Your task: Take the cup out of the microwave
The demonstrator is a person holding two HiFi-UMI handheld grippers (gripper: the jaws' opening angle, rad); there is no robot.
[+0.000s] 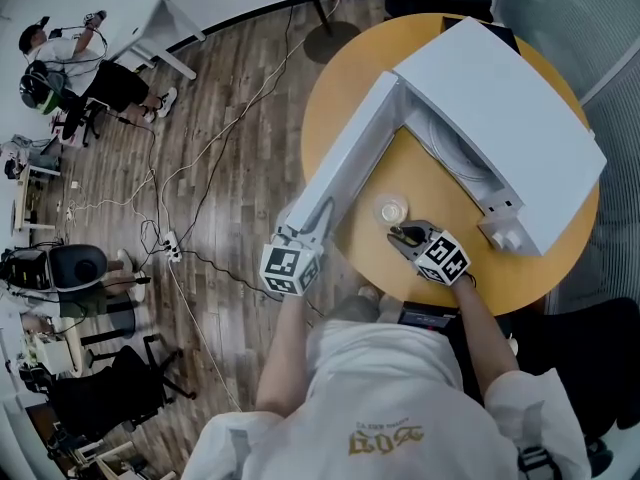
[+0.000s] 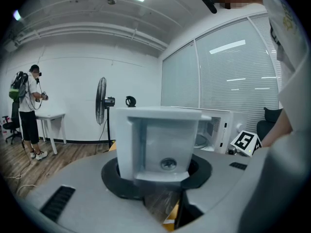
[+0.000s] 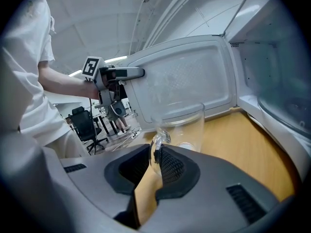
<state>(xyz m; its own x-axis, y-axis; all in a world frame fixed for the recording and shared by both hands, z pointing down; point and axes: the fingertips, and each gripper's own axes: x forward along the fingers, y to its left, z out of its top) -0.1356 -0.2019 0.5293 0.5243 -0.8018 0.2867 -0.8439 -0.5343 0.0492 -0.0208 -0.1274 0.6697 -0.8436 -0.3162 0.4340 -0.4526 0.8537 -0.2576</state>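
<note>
Cup (image 1: 391, 211) is standing upright on the tabletop (image 1: 345, 108), just outside the open mouth of the microwave (image 1: 510, 118), so it is already sitting clear of the cavity. It is looking like clear glass, and empty as far as can be told. I am judging it to be stiff and probably light, slick on its smooth wall, and liable to chip or crack if knocked against the oven or set down hard. The handle (image 3: 156, 148) is offering the surest hold, since jaws closing on that loop are less likely to slide than jaws squeezing a round, slippery wall.

The right tongs (image 3: 154, 163) are standing slightly parted, with the handle lying between the jaws, seemingly against one side and not being pinched. The left tongs (image 2: 158, 181) are clamping tight on the free edge of the microwave door (image 2: 160, 140), holding it swung open.

The head view is giving the layout, with the cup sitting between the door and the oven front and both hands reaching in. It is not resolving the handle or either pair of jaws. The right gripper view is supplying exactly that, showing the handle in the gap. The left gripper view is showing the door edge gripped, and the cup is not appearing there at all.
</note>
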